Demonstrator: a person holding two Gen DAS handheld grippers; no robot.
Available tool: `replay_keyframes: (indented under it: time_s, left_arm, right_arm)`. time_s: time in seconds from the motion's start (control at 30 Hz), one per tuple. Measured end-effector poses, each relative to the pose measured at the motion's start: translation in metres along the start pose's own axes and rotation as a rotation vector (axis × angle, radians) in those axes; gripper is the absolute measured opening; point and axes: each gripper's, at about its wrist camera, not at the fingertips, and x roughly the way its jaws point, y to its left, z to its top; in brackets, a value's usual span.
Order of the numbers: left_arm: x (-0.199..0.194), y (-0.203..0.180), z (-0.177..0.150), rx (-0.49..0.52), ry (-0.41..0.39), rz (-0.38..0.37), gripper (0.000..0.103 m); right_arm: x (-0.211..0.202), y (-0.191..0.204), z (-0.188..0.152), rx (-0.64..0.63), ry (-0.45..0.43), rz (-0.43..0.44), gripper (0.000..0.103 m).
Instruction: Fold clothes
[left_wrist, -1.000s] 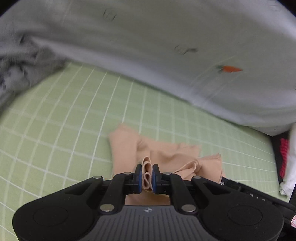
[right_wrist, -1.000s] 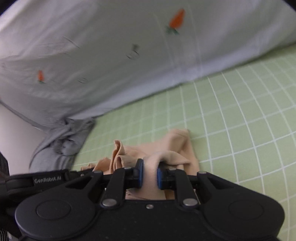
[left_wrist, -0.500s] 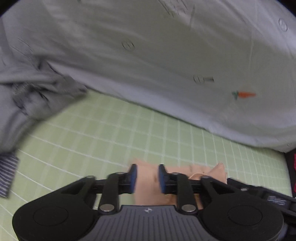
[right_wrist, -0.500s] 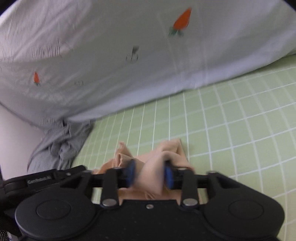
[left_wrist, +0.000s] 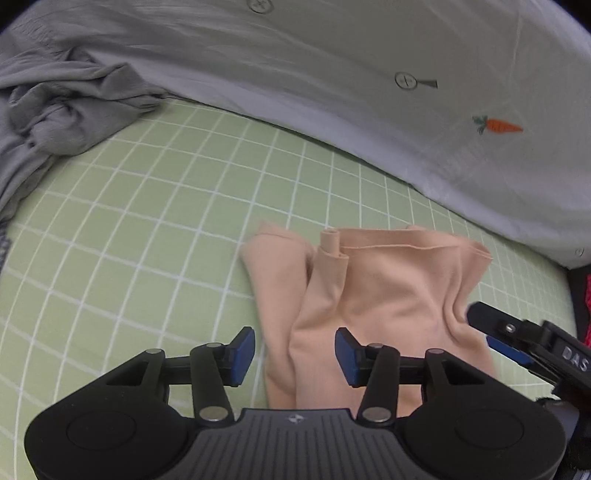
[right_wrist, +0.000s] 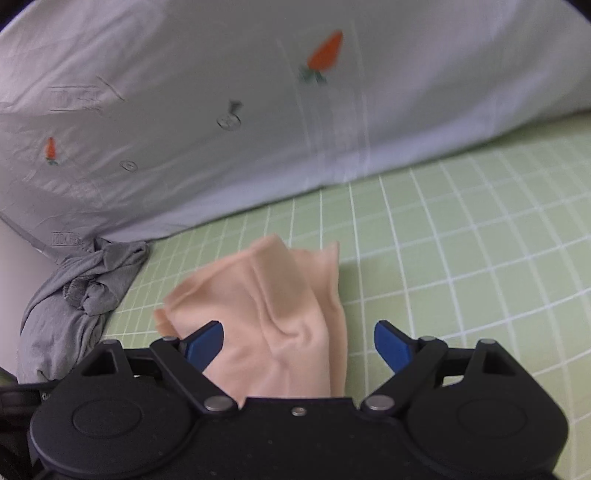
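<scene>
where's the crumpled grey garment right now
The crumpled grey garment lies at upper left in the left wrist view, on the green checked sheet against the white carrot-print duvet.

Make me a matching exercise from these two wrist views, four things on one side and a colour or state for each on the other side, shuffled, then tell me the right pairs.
Things:
1. left gripper
2. peach garment
3. grey garment
4. sheet

States or colours:
A. crumpled in a heap at the edge of the white cover
B. light green with a white grid
C. open, nothing between its blue pads
D. lying flat on the bed, one edge curled into a small roll

Pairs: 1-C, 2-D, 3-A, 4-B. The right gripper would match C too.
</scene>
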Motion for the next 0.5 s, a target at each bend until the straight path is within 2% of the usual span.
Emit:
replay_keyframes:
  time_s: [0.13, 0.17, 0.2, 0.23, 0.27, 0.4, 0.47, 0.5]
  left_arm:
    - [0.017, -0.005, 0.011, 0.026, 0.008, -0.031, 0.047]
    - [0.02, -0.006, 0.013, 0.027, 0.003, -0.032, 0.046]
    - [0.022, -0.007, 0.014, 0.027, 0.001, -0.033, 0.033]
    - [0.024, -0.006, 0.016, 0.02, 0.009, -0.041, 0.004]
    - [0.024, -0.006, 0.018, 0.009, 0.024, -0.057, 0.005]
    - [-0.009, 0.006, 0.018, -0.072, -0.06, -0.103, 0.005]
    - [-0.02, 0.024, 0.016, -0.159, -0.069, -0.124, 0.005]
    - [-0.025, 0.033, 0.015, -0.202, -0.073, -0.134, 0.005]
  right_arm:
    - [0.027, -0.01, 0.007, 0.033, 0.03, 0.019, 0.088]
    - [0.032, -0.013, 0.009, 0.052, 0.035, 0.05, 0.082]
    - [0.036, -0.016, 0.011, 0.075, 0.042, 0.091, 0.061]
    - [0.039, -0.018, 0.013, 0.1, 0.048, 0.133, 0.045]
    - [0.039, -0.019, 0.015, 0.111, 0.042, 0.162, 0.023]
    - [0.024, -0.009, 0.019, 0.05, -0.011, 0.27, 0.018]
    - [0.018, -0.006, 0.021, 0.044, -0.026, 0.338, 0.018]
    - [0.02, -0.005, 0.022, 0.043, -0.016, 0.339, 0.021]
